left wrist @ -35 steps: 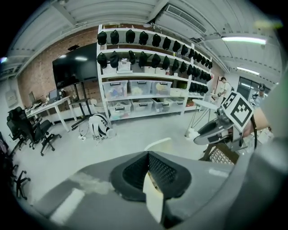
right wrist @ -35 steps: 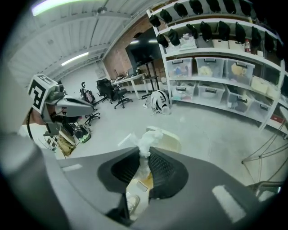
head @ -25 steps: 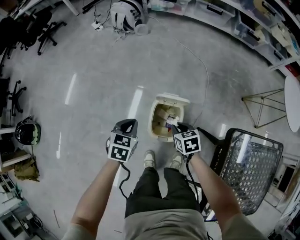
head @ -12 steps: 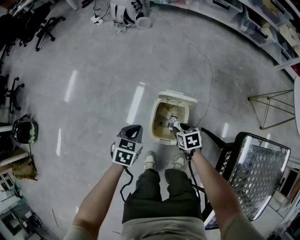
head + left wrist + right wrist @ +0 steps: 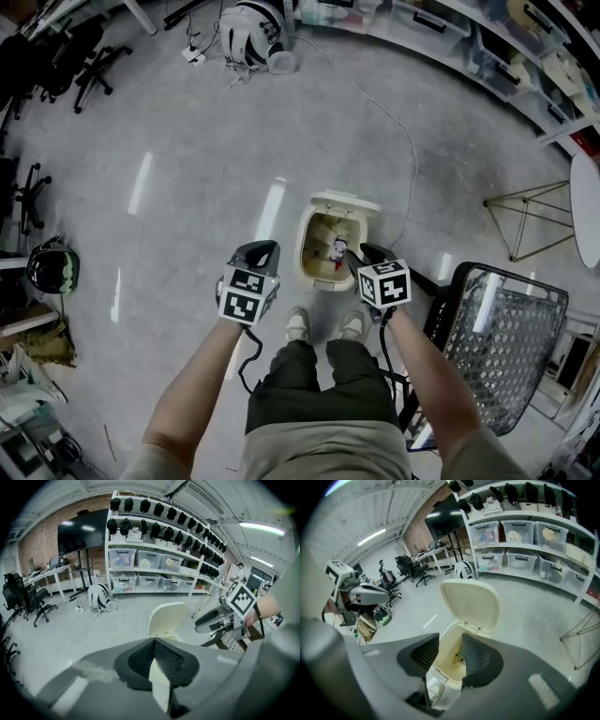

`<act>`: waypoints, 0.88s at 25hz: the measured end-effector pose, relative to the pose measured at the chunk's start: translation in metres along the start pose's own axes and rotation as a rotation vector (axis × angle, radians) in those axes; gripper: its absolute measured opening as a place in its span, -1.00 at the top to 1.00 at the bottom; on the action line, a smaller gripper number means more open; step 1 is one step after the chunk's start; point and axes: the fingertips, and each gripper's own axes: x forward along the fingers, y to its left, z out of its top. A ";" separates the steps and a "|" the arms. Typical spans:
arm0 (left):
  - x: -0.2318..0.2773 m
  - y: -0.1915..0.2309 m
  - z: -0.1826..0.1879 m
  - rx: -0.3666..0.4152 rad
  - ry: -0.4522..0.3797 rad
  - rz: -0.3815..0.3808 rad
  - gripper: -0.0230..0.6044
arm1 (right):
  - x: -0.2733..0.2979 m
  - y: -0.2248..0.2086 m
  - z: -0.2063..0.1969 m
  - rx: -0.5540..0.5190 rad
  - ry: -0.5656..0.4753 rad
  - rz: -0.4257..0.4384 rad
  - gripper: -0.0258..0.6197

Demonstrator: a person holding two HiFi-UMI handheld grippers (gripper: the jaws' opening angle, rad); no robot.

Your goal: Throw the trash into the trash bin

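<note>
Scene: a person is standing on a grey floor (image 5: 187,187), looking steeply down and holding a two-jaw tool in each hand.
Trash bin: the cream trash bin (image 5: 307,246) is standing on the floor just ahead of the person's shoes (image 5: 298,323).
Lid: the lid (image 5: 345,201) is standing tipped back on the far side, leaving the mouth uncovered.
Trash: the trash (image 5: 337,249), a small white and red piece, is lying inside the bin near the right side of the opening. It is touching neither tool.
Right gripper: the right gripper (image 5: 361,251) is pointing down over the near right edge of the bin. Its jaws have just been opening and are standing apart. Nothing is sitting between them, and in the right gripper view only the bin's cream interior is showing through the gap.
Left gripper: the left gripper (image 5: 263,249) is hanging over bare floor to the left of the bin, apart from it. In the left gripper view its pads are meeting at the tips, with nothing seen clamped there.
Surroundings: a black mesh frame (image 5: 502,333) is standing at the person's right, near the bin. A pale cable (image 5: 403,131) is trailing across the floor beyond the lid. Shelves (image 5: 154,564) of storage boxes are lining the far wall.
</note>
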 end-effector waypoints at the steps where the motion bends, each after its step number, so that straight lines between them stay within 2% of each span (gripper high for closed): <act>1: -0.007 0.000 0.011 0.007 -0.012 0.003 0.92 | -0.013 0.004 0.011 -0.006 -0.022 0.003 0.44; 5: -0.042 -0.004 0.060 0.041 -0.074 0.013 0.92 | -0.068 0.022 0.057 -0.044 -0.113 0.010 0.44; 13: -0.143 -0.022 0.163 0.093 -0.261 0.034 0.92 | -0.195 0.068 0.145 -0.132 -0.314 0.020 0.45; 22: -0.268 -0.064 0.247 0.181 -0.494 0.054 0.92 | -0.351 0.123 0.218 -0.195 -0.580 0.011 0.52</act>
